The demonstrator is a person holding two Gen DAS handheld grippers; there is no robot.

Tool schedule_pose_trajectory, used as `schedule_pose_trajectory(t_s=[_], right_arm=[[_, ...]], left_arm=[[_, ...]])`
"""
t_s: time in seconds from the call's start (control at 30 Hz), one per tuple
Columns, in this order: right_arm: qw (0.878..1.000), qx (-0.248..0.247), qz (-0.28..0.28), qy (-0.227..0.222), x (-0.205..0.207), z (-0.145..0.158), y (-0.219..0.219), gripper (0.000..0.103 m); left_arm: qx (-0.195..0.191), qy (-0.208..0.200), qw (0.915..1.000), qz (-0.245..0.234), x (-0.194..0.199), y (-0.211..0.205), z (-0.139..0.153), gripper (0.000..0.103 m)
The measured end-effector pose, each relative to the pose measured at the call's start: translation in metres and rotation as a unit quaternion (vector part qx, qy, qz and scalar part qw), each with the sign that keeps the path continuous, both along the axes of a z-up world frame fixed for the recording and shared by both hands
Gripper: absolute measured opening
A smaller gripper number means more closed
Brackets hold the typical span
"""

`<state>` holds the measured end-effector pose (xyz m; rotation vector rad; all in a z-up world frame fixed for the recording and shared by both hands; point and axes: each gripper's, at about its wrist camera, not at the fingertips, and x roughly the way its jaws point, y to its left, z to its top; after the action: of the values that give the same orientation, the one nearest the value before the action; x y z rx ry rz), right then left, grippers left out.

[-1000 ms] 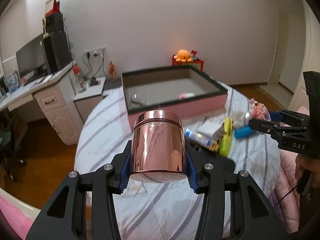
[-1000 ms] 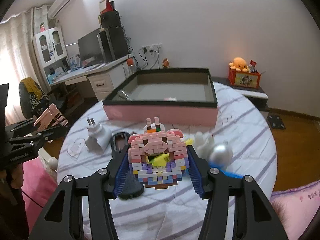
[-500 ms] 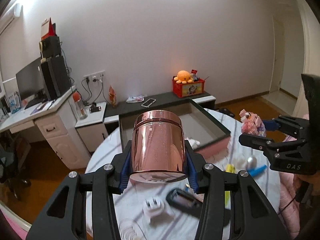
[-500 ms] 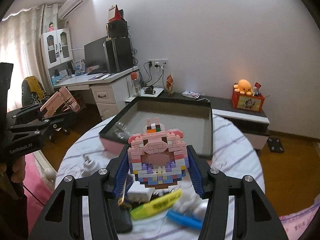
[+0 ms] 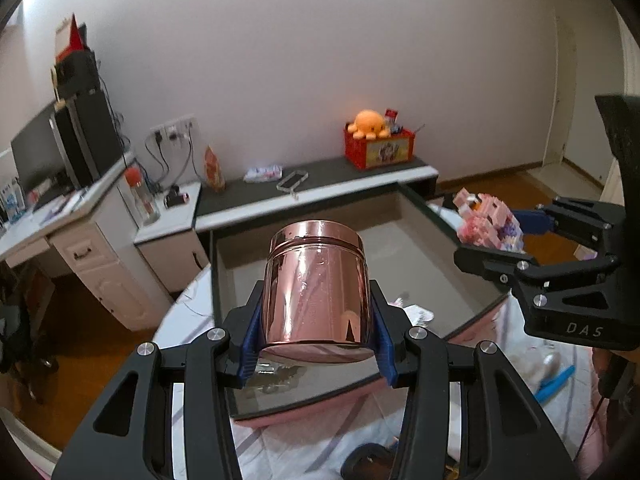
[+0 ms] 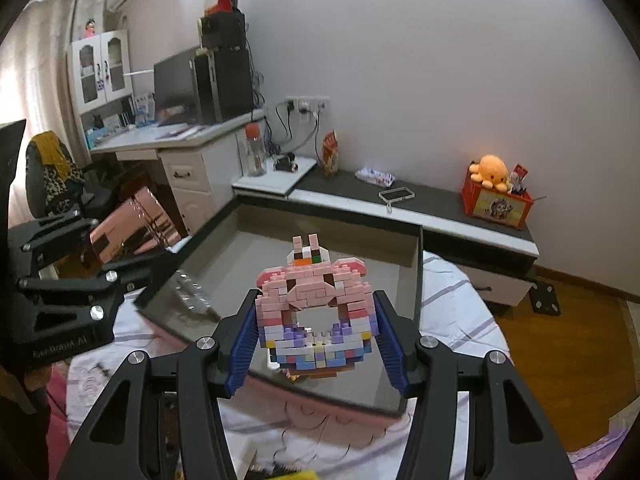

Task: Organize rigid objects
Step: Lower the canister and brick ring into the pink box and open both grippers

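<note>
My left gripper (image 5: 316, 340) is shut on a shiny rose-gold tin (image 5: 316, 288), held upright above the near part of a pink box with a dark rim (image 5: 472, 316). My right gripper (image 6: 316, 344) is shut on a pink brick-built figure (image 6: 316, 312), held over the box's near rim (image 6: 344, 396). In the left wrist view the right gripper (image 5: 496, 232) with the figure (image 5: 488, 220) hangs over the box's right edge. In the right wrist view the left gripper with the tin (image 6: 136, 224) is at the box's left.
The box sits on a round table with a striped cloth (image 6: 452, 300). A blue item (image 5: 554, 380) and a dark object (image 5: 368, 460) lie on the cloth. Small items lie inside the box (image 6: 192, 296). A low shelf (image 5: 320, 188) and desk (image 5: 72, 216) stand beyond.
Both grippers have risen and moved forward over the box, each still holding its object. The loose items on the cloth have dropped out of view below.
</note>
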<state>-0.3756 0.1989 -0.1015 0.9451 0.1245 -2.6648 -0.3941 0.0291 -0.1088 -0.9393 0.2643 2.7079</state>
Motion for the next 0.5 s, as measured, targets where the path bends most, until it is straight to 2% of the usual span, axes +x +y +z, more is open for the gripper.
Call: schedule_pose_trajectory(t_s=[0.33,0.4,0.5], right_arm=[[0.997,0.032,-0.004,-0.071,-0.064,-0.048,-0.008,0.056],[0.995,0.043,-0.007,-0.089,-0.075,-0.057,-0.01,0.056],[0.994,0.052,-0.007,-0.099,-0.082,-0.063,-0.012,0.056]], left_arm=[[-0.016,-0.091,0.9956,0.016,-0.064,0.006,-0.056,0.047],[-0.019,-0.102,0.9945,0.016,-0.071,0.01,-0.059,0.047],[-0.03,-0.096,0.9948,0.013,-0.076,0.013,-0.057,0.047]])
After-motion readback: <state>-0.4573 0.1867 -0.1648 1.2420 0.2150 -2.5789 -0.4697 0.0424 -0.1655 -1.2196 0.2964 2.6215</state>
